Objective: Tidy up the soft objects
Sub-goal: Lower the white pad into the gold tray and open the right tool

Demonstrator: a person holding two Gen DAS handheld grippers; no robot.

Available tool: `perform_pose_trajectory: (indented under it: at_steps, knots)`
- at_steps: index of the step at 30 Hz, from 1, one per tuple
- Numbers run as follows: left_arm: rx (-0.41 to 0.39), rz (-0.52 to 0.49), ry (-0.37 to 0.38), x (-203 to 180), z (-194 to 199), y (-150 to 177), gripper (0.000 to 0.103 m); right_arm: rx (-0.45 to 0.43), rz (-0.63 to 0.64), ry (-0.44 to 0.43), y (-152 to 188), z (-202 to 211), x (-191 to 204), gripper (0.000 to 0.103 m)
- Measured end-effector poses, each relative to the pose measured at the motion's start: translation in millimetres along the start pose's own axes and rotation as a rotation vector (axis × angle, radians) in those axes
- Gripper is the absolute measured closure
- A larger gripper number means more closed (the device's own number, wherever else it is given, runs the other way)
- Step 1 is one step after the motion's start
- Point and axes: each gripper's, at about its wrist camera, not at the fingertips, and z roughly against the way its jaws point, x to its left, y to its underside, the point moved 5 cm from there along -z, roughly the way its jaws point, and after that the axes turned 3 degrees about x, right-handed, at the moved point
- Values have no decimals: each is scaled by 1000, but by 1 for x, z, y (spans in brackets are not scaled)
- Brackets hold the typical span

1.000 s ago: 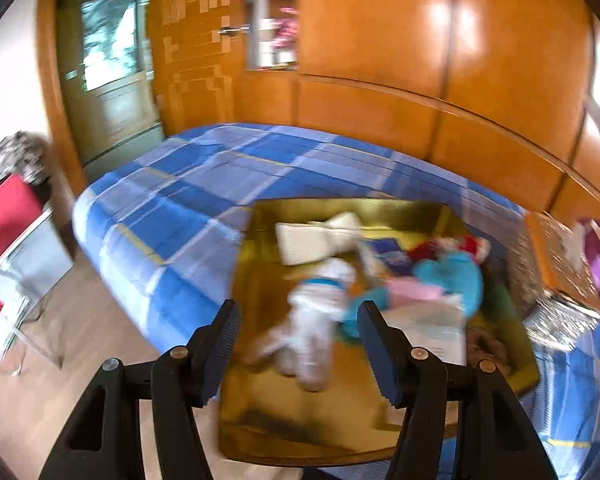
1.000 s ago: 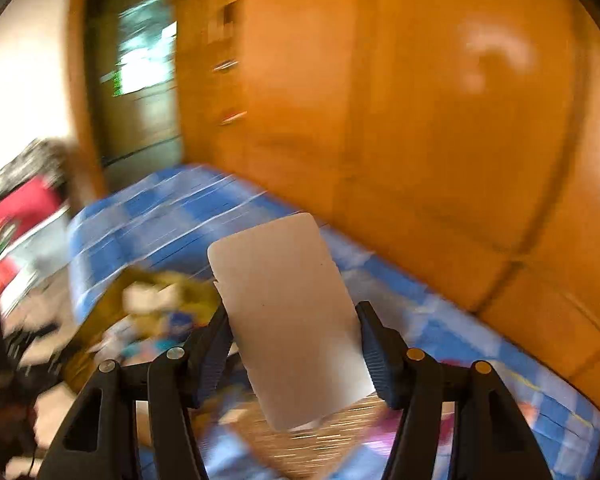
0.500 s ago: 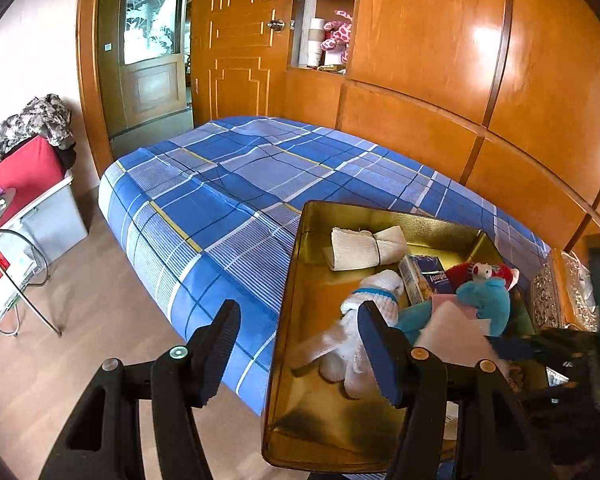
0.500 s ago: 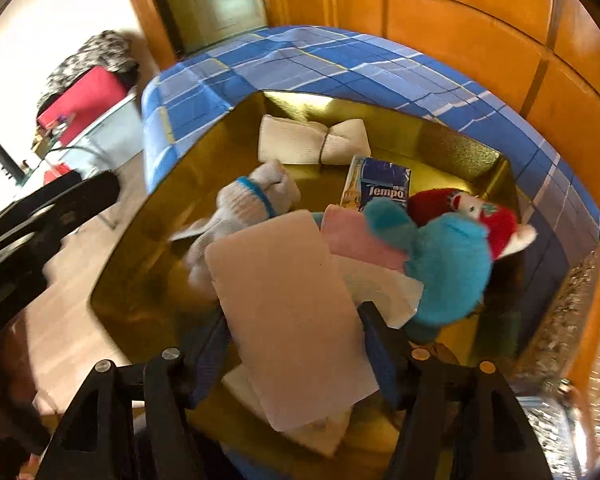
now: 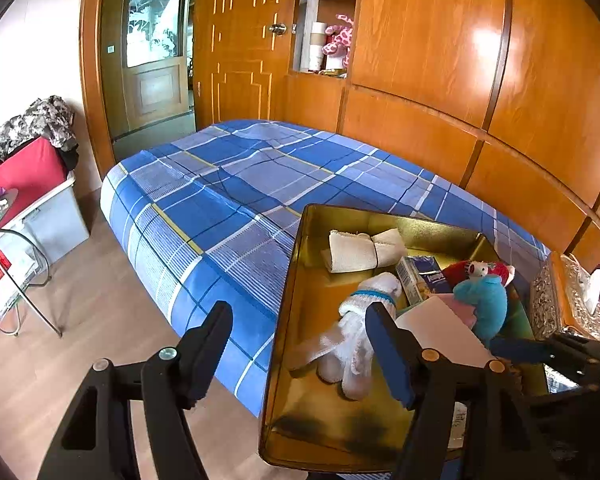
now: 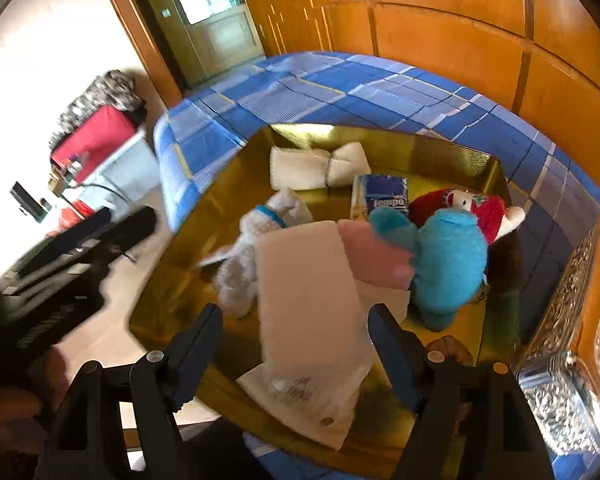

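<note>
A gold tray (image 6: 204, 216) (image 5: 300, 320) lies on the blue plaid bed and holds soft things: a white plush (image 6: 244, 264) (image 5: 352, 336), a tied beige towel (image 6: 316, 168) (image 5: 364, 248), a blue tissue pack (image 6: 384, 196), a teal plush (image 6: 448, 264) (image 5: 484, 304), a red plush (image 6: 480, 208) and a pink cloth (image 6: 372, 256). My right gripper (image 6: 296, 344) is open just above the tray; a pale flat sponge pad (image 6: 308, 296) lies loose between its fingers, over white packets (image 6: 312, 400). My left gripper (image 5: 300, 344) is open and empty over the tray's near left edge.
The bed (image 5: 228, 200) fills the middle, with wooden wardrobe panels (image 5: 460, 80) behind it. A silver ornate box (image 6: 572, 360) stands right of the tray. A glass side table (image 5: 8, 264) and a red-covered bin (image 5: 28, 184) stand on the wooden floor at left.
My right gripper swung down from high above the bed to the tray, and the pad it carried now sits loose between open fingers. The left gripper steadied and shifted slightly left.
</note>
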Motion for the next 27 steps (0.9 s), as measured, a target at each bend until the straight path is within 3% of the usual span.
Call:
perform_pose_trajectory:
  at_steps: [4,14,27]
  knots:
    - [-4,-20,2,-5,2,1,33,-27,2,-17,4,13,1,27]
    - [-1,-92,34,-29,4,11,33,-114,-19,112,25,38,-20,27]
    - [-12,-164,86,-54,11,19,33,-251,-49,189,39,91,-50,27]
